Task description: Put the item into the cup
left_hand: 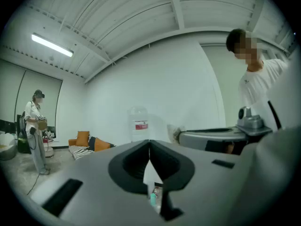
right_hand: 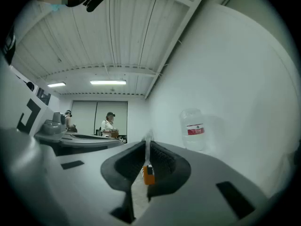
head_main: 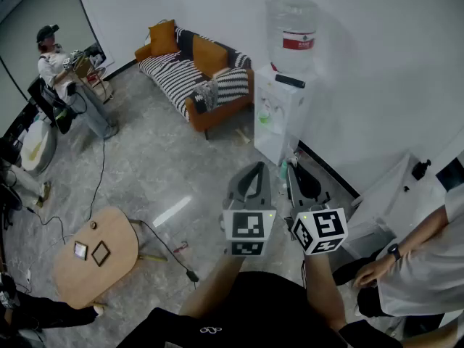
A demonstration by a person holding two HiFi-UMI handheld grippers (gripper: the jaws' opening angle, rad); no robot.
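I see no cup and no clear task item in any view. In the head view my left gripper (head_main: 254, 168) and right gripper (head_main: 291, 168) are held side by side in the air, both pointing toward a white water dispenser (head_main: 279, 114). The left gripper (left_hand: 149, 145) has its jaws closed tip to tip, and a small teal thing (left_hand: 153, 199) shows through the slot behind the tips. The right gripper (right_hand: 147, 146) is closed the same way. An orange patch (right_hand: 148, 175) shows through its slot; I cannot tell what it is.
A striped sofa (head_main: 196, 75) with orange cushions stands at the back wall. A small round wooden table (head_main: 98, 256) sits on the floor at lower left, with a cable (head_main: 156, 238) beside it. One person (head_main: 61, 71) stands far left, another (head_main: 428, 252) close at right.
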